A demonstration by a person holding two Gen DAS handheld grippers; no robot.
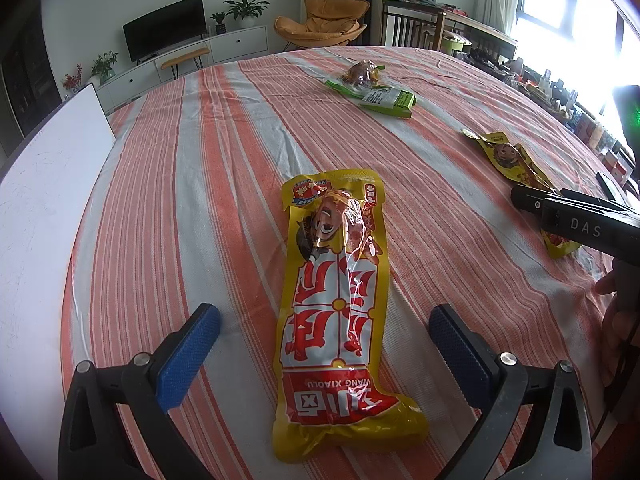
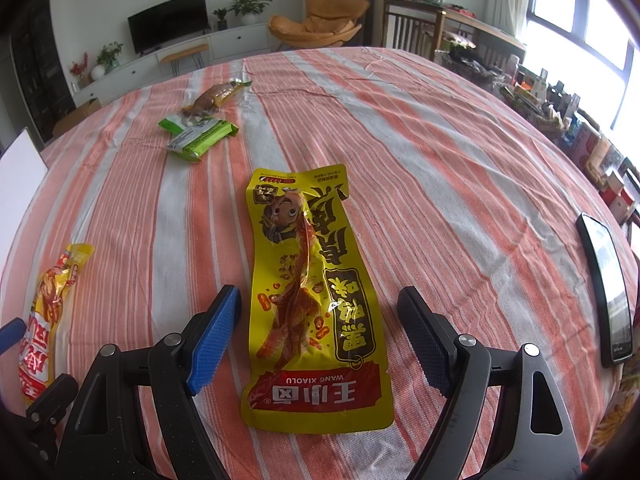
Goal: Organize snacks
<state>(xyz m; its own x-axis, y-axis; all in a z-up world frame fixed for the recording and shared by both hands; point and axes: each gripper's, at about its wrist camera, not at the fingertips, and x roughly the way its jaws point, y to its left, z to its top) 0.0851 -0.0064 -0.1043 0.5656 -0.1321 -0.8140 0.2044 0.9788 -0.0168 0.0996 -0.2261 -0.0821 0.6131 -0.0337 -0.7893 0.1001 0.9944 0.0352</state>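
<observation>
Plainly, two long yellow snack packets lay flat on the striped tablecloth (image 2: 460, 184) toward the near edge: the red-and-white packet (image 1: 340, 320) between the spread blue pads of the left gripper (image 1: 324, 344), the yellow spicy packet (image 2: 316, 300) between the wide-open fingers of the right gripper (image 2: 320, 328). Neither was touched. Both looked light, thin, glossy and floppy, likely slippery; pinching across the narrow middle seemed safest. A green packet (image 2: 198, 138) and a brown clear-wrapped snack (image 2: 210, 100) lay toward the far edge, a phone (image 2: 608, 292) at the right edge.
</observation>
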